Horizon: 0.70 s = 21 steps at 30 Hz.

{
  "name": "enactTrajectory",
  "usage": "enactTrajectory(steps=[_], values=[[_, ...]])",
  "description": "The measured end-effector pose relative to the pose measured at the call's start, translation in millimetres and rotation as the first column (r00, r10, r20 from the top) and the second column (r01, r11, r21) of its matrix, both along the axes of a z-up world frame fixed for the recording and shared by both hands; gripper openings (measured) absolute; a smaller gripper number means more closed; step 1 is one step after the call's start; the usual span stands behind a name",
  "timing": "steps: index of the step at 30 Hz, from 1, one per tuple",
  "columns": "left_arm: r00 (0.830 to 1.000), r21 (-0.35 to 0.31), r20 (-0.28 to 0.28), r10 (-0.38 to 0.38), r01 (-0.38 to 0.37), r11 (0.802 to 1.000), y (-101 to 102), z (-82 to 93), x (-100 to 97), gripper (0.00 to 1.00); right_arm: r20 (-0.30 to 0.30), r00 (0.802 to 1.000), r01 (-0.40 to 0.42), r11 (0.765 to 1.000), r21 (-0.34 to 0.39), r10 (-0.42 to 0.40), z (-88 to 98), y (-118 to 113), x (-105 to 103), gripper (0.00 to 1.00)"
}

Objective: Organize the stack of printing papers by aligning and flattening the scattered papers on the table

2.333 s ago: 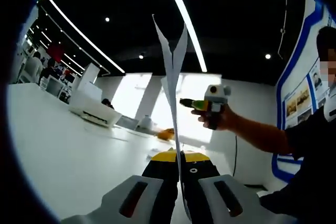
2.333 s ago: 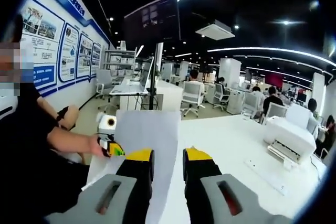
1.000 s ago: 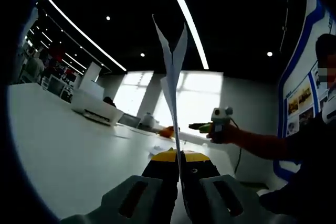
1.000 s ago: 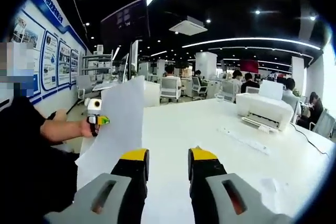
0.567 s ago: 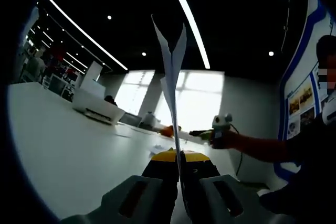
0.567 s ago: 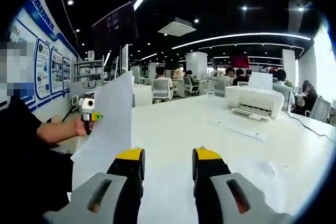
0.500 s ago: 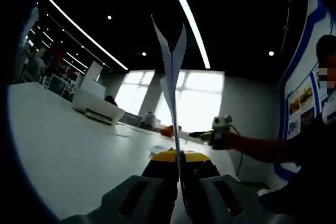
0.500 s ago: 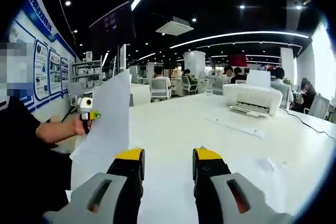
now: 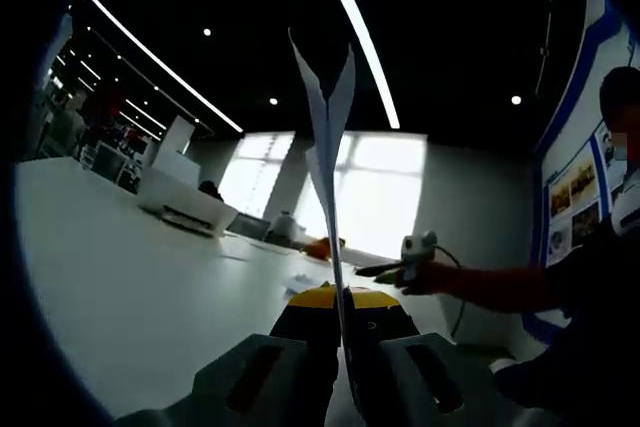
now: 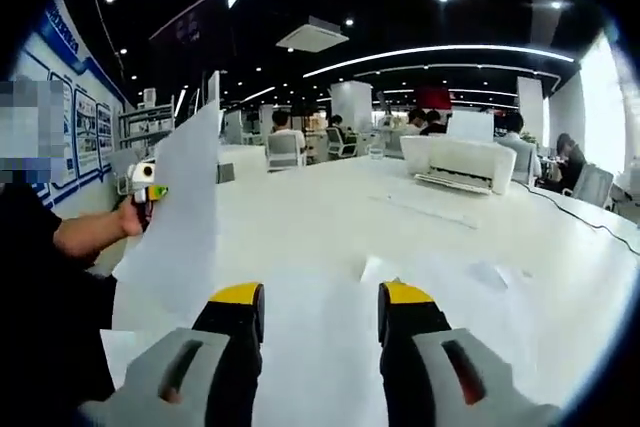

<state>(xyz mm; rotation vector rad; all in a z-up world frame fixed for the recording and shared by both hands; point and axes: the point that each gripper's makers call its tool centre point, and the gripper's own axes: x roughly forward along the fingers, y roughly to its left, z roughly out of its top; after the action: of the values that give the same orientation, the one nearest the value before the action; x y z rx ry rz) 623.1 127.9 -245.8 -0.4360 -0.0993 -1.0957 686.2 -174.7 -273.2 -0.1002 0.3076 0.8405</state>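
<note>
**White paper, white table, yellow-tipped black jaws**

The held sheets (image 10: pixel 178 217) are plain white, as are the table (image 10: pixel 330 217) and the printer (image 10: pixel 458 164) far on it. The right gripper (image 10: pixel 318 312) has black jaws capped yellow on grey bodies; the left gripper (image 9: pixel 345 312) matches. The wall panel (image 9: pixel 580 127) at the right is white, edged blue. The ceiling is black with white light strips.

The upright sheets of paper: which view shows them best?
The right gripper view: the sheets of paper show face-on, held up by the left gripper. The left gripper view shows them edge-on, clamped between that gripper's own jaws.
</note>
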Motion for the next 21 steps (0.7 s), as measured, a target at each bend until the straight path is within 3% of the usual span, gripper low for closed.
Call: enactTrajectory(steps=[5,9,16,21], values=[[1.0,0.009,0.0,0.001,-0.001,1.0,-0.7,-1.1,0.7,0.06,0.025,0.999,0.026,0.994,-0.106,-0.024,-16.5,-4.5,3.7,0.44],[1.0,0.015,-0.001,0.002,-0.001,1.0,-1.1,-1.8,1.1,0.06,0.037,0.998,0.058,0.986,-0.154,-0.053,-29.1,-6.9,9.9,0.52],[1.0,0.017,-0.003,0.004,-0.004,1.0,-0.9,-2.1,1.5,0.06,0.007,0.996,0.093,0.977,-0.194,-0.093,-47.3,-15.0,18.2,0.55],[1.0,0.021,-0.001,0.001,-0.001,1.0,-1.6,-2.2,0.5,0.06,-0.016,0.991,0.129,0.98,-0.152,-0.133,-53.9,-18.2,26.9,0.61]])
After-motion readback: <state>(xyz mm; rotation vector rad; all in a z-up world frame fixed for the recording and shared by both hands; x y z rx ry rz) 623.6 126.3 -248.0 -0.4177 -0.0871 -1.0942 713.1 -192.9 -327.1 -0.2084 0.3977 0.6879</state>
